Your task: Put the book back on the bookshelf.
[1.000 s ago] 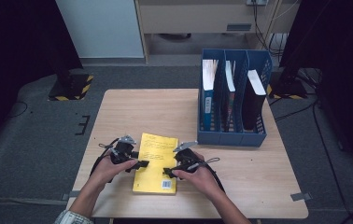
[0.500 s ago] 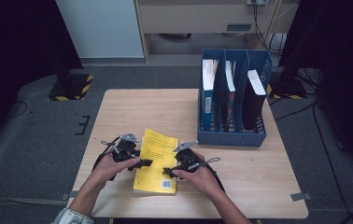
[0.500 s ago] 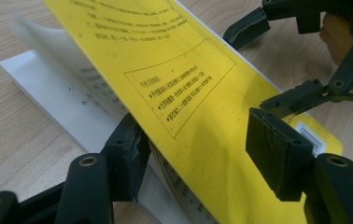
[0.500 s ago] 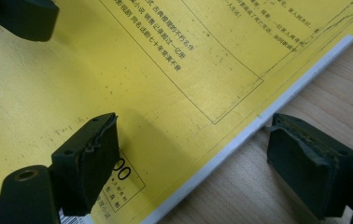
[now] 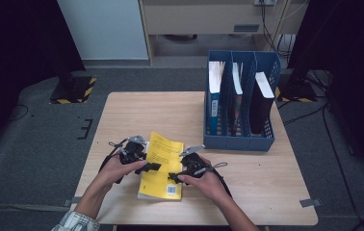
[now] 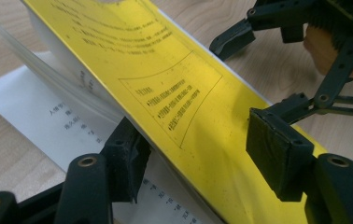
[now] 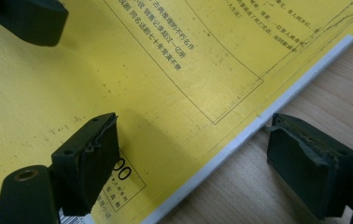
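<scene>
Since a second ago, yellow cover (image 5: 163,149) lifted higher off book (image 5: 161,185). Left tongs (image 6: 198,154) straddle cover unclamped; right tongs (image 7: 202,158) released astride book's spine edge, near blue file rack (image 5: 240,139).

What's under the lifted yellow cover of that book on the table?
Under the raised yellow cover, white pages with printed text show, a few of them fanned up with it. The left gripper has one jaw beneath the cover. Everything further under the cover is hidden.

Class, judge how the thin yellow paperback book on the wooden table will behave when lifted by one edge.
The thin yellow paperback book probably flops: its cover already bends up over the left gripper's lower jaw. It looks light, being slim. Its glossy cover may slip between pads.
</scene>
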Motion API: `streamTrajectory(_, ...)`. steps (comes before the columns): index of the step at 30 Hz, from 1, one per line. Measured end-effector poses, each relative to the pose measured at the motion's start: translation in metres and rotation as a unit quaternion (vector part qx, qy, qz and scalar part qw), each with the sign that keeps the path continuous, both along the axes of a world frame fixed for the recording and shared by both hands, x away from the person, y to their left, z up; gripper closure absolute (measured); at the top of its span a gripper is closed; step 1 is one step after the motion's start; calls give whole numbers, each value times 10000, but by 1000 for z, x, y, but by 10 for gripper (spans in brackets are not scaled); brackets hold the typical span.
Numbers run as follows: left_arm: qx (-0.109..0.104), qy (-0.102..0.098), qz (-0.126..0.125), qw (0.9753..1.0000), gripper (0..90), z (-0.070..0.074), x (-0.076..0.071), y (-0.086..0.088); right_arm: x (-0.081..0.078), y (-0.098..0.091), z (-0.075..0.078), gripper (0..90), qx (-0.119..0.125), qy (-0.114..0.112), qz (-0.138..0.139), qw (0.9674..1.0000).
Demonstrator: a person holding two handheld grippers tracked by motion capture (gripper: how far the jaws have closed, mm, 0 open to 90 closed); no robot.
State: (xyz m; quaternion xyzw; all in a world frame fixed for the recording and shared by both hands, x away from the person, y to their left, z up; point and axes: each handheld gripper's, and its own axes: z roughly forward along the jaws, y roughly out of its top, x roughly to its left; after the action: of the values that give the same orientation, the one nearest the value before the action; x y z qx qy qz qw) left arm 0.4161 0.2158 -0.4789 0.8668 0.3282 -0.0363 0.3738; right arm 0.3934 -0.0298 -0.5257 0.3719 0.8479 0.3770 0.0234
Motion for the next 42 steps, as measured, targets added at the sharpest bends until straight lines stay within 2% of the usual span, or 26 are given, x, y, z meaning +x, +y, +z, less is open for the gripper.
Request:
streamTrajectory(4,244,-82,-14,9997,393,2,0,0,0,0,0,169,2,-7,5,10000)
streamTrajectory(7,149,17,-32,9999,391,-3,2,-1,0,0,0,169,-3,-5,2,10000)
streamTrajectory(12,146,130,-85,9998,379,-10,6,-4,0,-1,0,168,-8,-49,64,10000)
streamTrajectory(13,137,151,-79,9998,379,-10,7,-4,0,0,0,168,-4,13,5,10000)
streamTrajectory(14,146,157,-93,9997,378,-11,7,-5,1,-1,-1,168,-15,-79,95,9999)
streamTrajectory(16,142,160,-107,9997,372,-12,7,-6,-1,0,0,168,-1,29,-15,10000)
streamTrajectory(19,192,106,-102,9997,382,-12,7,-6,0,0,0,168,-1,-28,34,10000)
streamTrajectory(21,312,2,-82,9995,487,-12,6,-6,0,0,0,168,7,-7,24,10000)
streamTrajectory(27,379,-42,-26,9993,618,-10,6,-4,0,0,0,159,-80,-54,122,9999)
streamTrajectory(31,308,-64,-24,9995,711,-8,4,-2,0,0,0,142,-104,-63,196,9997)
streamTrajectory(32,229,-68,-5,9997,725,-8,4,-2,0,0,0,135,-103,-52,217,9997)
streamTrajectory(42,10,-169,-31,9999,792,1,1,-3,5,-3,0,95,-17,59,358,9993)
